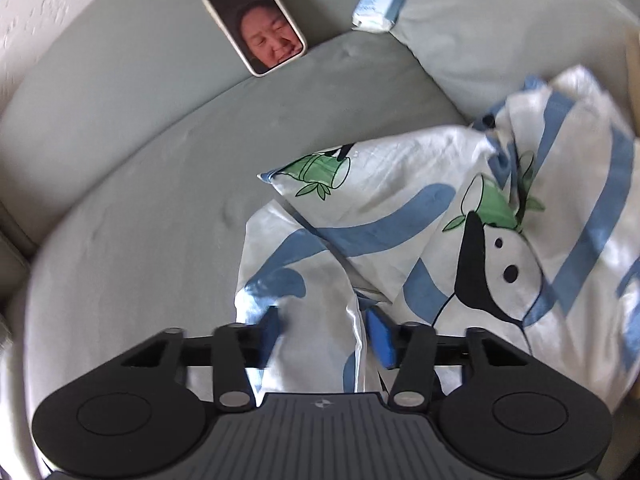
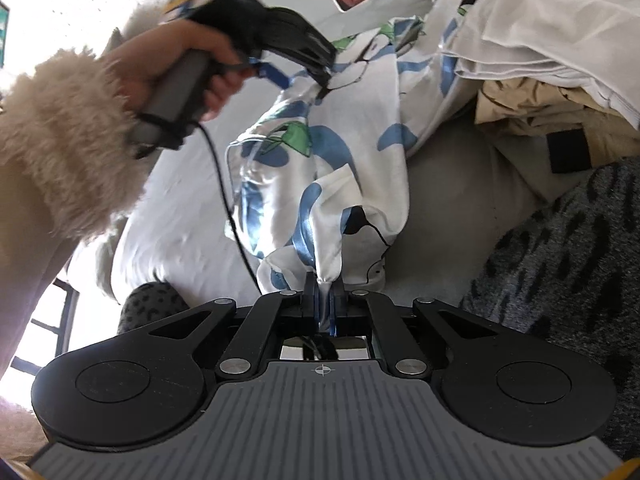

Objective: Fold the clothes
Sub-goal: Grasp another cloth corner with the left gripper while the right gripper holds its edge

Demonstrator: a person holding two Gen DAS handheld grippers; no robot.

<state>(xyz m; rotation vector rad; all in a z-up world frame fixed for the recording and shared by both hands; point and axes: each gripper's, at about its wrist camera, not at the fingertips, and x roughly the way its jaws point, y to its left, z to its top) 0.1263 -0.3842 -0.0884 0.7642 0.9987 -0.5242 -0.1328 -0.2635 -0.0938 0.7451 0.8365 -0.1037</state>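
On grey bed sheet (image 1: 120, 200): panda-print garment (image 1: 400, 216) lies crumpled, partly lifted. Right gripper (image 2: 325, 296) clamped tight on a bunched corner of it, fabric pinched betw. the pads. Left gripper (image 1: 326, 332) straddles another fold; pads partway apart, cloth betw. them, can't tell if they bite yet. Phone (image 1: 254, 20) and tissue pack (image 1: 380, 0) lie further up the bed, well apart from the cloth. Step, prob.: getting a 2nd hold before spreading flat. Next calls for firm left pinch, then drawing both holds apart.
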